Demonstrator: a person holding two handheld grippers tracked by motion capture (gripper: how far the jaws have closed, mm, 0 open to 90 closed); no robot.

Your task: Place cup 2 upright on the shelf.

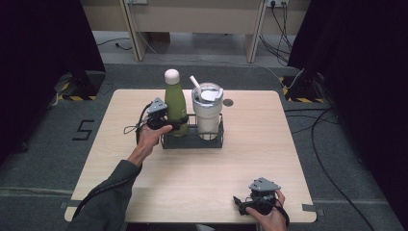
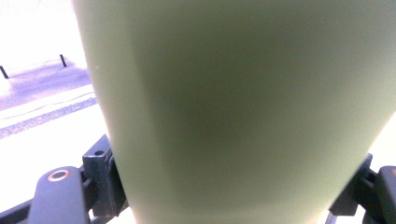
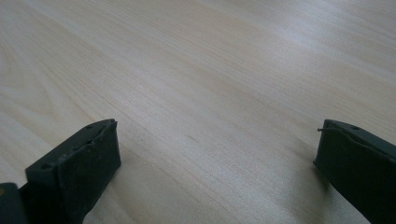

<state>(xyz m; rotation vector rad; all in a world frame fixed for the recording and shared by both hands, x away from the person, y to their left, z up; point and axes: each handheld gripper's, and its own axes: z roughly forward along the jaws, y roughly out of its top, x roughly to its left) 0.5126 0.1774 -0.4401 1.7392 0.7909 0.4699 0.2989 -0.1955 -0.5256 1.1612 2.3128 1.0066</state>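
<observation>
Left gripper (image 1: 169,123) sits left of centre in the high view, jaws clamped around the lower body of the green bottle (image 1: 175,107). In the left gripper view the bottle wall (image 2: 243,112) runs nearly edge to edge, with a black jaw pressed against it at each lower corner. The bottle stands upright in the left half of the black wire caddy (image 1: 192,139), white cap (image 1: 172,75) on top.

Handling, judged: smooth matte metal-looking shell, rigid, not fragile, likely slippery; weight unknown since contents are hidden, so assume heavy. The grip is low on the widest straight section, which seems the best hold; higher up the body tapers to the neck and jaws could slide.

Surroundings: white tumbler (image 1: 208,113) with lid and straw (image 1: 195,84) stands in the right half of the caddy, just beside the bottle. The caddy rim encircles the bottle base, so the bottle probably needs a straight vertical lift; tilting right risks knocking the tumbler.

Right gripper (image 1: 245,204) rests at the lower right of the high view, on the wooden table (image 1: 250,144), well apart from the caddy. Its jaws stand wide apart, nothing but bare wood (image 3: 210,93) between them.
</observation>
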